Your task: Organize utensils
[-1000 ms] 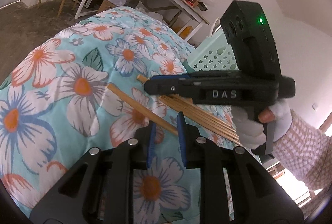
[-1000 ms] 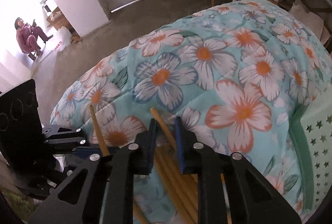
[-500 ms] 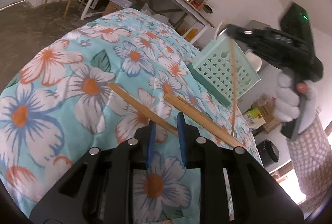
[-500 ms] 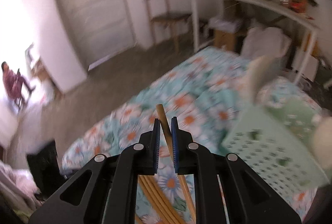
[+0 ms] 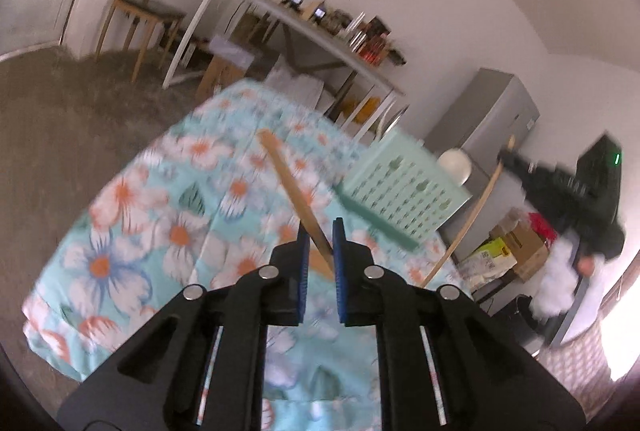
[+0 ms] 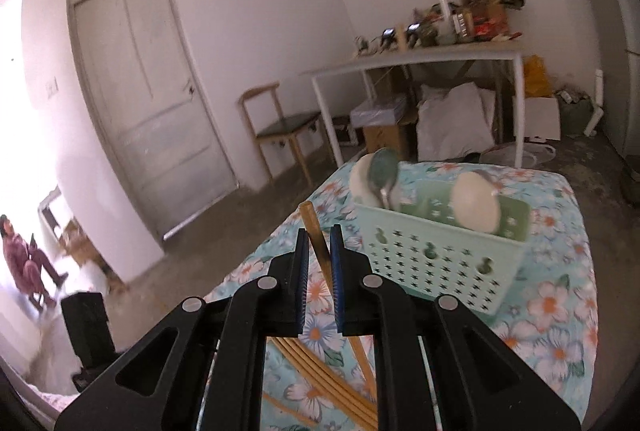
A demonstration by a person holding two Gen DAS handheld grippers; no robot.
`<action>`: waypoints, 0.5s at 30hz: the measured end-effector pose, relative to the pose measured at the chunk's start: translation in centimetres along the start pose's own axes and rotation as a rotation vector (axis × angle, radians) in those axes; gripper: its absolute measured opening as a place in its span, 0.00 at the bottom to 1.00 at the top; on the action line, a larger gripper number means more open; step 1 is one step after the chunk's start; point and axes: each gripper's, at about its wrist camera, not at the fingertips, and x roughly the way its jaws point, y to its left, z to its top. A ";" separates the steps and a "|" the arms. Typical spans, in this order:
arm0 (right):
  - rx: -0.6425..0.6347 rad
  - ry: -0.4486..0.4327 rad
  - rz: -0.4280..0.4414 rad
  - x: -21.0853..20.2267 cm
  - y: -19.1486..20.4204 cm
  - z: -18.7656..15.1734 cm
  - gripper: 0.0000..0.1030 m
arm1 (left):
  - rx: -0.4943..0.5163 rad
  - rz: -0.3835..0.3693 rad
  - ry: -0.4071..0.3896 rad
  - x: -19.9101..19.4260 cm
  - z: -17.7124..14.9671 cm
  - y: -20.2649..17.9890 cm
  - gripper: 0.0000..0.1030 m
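Observation:
My left gripper [image 5: 319, 227] has its jaws closing on a wooden chopstick [image 5: 286, 175], which sticks up and to the left above the floral bedspread [image 5: 172, 215]. The right gripper [image 6: 319, 231] is shut on another chopstick [image 6: 310, 219], whose lower part hangs down past the jaws. It faces a mint-green perforated basket [image 6: 440, 255] that holds white and green spoons [image 6: 476, 209]. Several more chopsticks [image 6: 320, 375] lie on the bedspread below it. In the left wrist view the right gripper [image 5: 506, 161] is far right beside the basket [image 5: 404, 187], held in a white-gloved hand [image 5: 556, 271].
A wooden chair [image 6: 280, 127] and a cluttered white table [image 6: 420, 59] stand beyond the bed, by a closed door [image 6: 148, 103]. A grey cabinet [image 5: 488, 119] and boxes [image 5: 516, 247] sit behind the basket. A person [image 6: 24, 263] sits far off at the left.
The left gripper has closed on a chopstick and lifted it off the bed. The right gripper has risen and swung round toward the basket with its chopstick.

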 end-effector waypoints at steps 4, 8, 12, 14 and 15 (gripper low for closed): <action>0.032 -0.057 -0.013 -1.9 -0.9 -0.4 0.09 | 0.081 -0.013 -0.060 -1.3 2.7 -2.5 0.04; 0.060 -0.102 0.001 -2.8 -1.3 -0.7 0.07 | 0.140 -0.023 -0.121 -1.9 5.8 -4.8 0.04; 0.048 -0.138 0.003 -3.9 -1.5 -0.6 0.07 | 0.175 -0.053 -0.191 -1.9 8.8 -6.9 0.04; 0.050 -0.158 0.000 -4.5 -2.0 -0.4 0.07 | 0.185 -0.061 -0.207 -1.5 9.6 -7.8 0.04; 0.053 -0.167 0.003 -4.9 -2.1 -0.4 0.07 | 0.188 -0.066 -0.215 -1.2 10.0 -8.2 0.04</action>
